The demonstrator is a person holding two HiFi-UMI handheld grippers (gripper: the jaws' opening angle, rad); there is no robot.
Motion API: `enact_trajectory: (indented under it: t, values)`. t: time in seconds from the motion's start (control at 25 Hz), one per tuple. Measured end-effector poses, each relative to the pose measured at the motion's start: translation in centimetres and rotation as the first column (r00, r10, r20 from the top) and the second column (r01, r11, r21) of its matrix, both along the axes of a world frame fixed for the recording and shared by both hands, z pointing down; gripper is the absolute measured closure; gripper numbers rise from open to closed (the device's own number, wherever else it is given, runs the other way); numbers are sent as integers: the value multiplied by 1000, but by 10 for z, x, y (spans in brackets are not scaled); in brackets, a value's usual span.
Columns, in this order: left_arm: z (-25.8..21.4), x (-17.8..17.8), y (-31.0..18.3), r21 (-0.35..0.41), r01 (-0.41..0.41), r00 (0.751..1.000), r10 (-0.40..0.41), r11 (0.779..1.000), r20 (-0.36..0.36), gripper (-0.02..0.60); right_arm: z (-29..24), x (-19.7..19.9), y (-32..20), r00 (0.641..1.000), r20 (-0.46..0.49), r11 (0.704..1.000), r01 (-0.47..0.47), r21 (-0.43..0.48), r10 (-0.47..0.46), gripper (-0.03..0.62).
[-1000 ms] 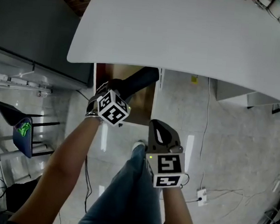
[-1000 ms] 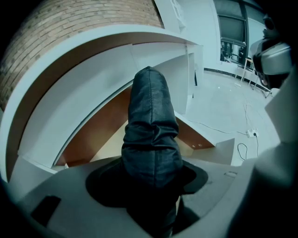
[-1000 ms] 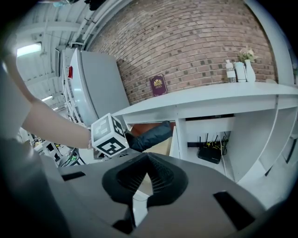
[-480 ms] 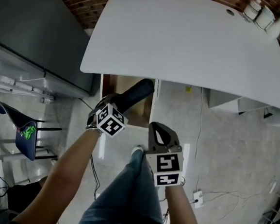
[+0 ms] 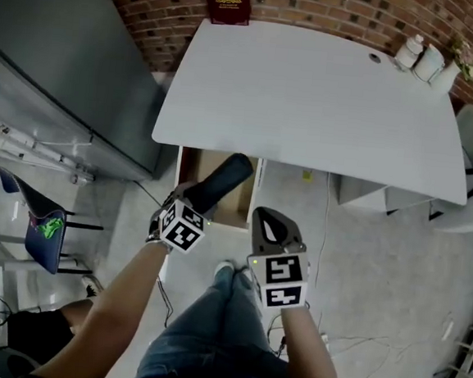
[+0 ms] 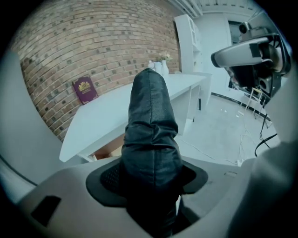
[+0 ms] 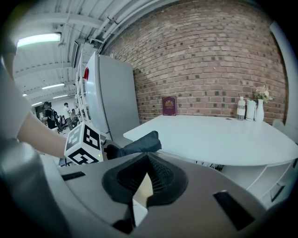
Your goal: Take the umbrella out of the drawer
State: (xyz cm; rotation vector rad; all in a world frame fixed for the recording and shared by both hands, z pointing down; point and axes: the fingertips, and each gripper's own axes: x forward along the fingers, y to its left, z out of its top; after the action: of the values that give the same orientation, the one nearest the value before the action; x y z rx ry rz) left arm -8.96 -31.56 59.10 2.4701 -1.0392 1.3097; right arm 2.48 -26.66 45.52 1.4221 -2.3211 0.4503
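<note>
A black umbrella in its sleeve sticks up and forward from my left gripper, which is shut on its lower end. It hangs above the open wooden drawer under the white table. In the left gripper view the umbrella fills the space between the jaws of the left gripper. My right gripper is shut and empty, to the right of the umbrella. The right gripper view shows its own jaws meeting, the right gripper below the umbrella.
A red book leans on the brick wall at the table's back edge. Bottles and a vase stand at the table's far right corner. A grey cabinet is on the left. My jeans leg is below, cables lie on the floor.
Both grippers have risen. The umbrella has come up out of the drawer with the left gripper, and more of the table top and brick wall now shows.
</note>
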Motion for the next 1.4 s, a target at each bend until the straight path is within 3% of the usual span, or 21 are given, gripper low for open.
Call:
enact_trajectory:
  t: [0.32, 0.52, 0.8, 1.16, 1.4]
  values:
    - [-74, -1, -1, 107, 74, 990, -60, 992, -126, 319, -52, -7, 4, 997, -63, 996, 53, 73, -48, 602]
    - [-132, -9, -1, 181, 139, 970, -98, 974, -221, 319, -91, -8, 4, 993, -110, 987, 64, 146, -48, 603]
    - [-212, -23, 6, 264, 256, 911, -141, 930, -387, 318, -144, -20, 6, 991, -118, 961, 96, 259, -67, 603]
    - [-292, -30, 13, 364, 326, 854, -106, 873, -510, 318, -199, -11, 6, 998, -70, 925, 31, 379, -5, 603]
    - [-359, -41, 17, 474, 359, 822, -33, 804, -568, 318, -243, 6, 4, 998, -31, 882, -42, 470, 63, 603]
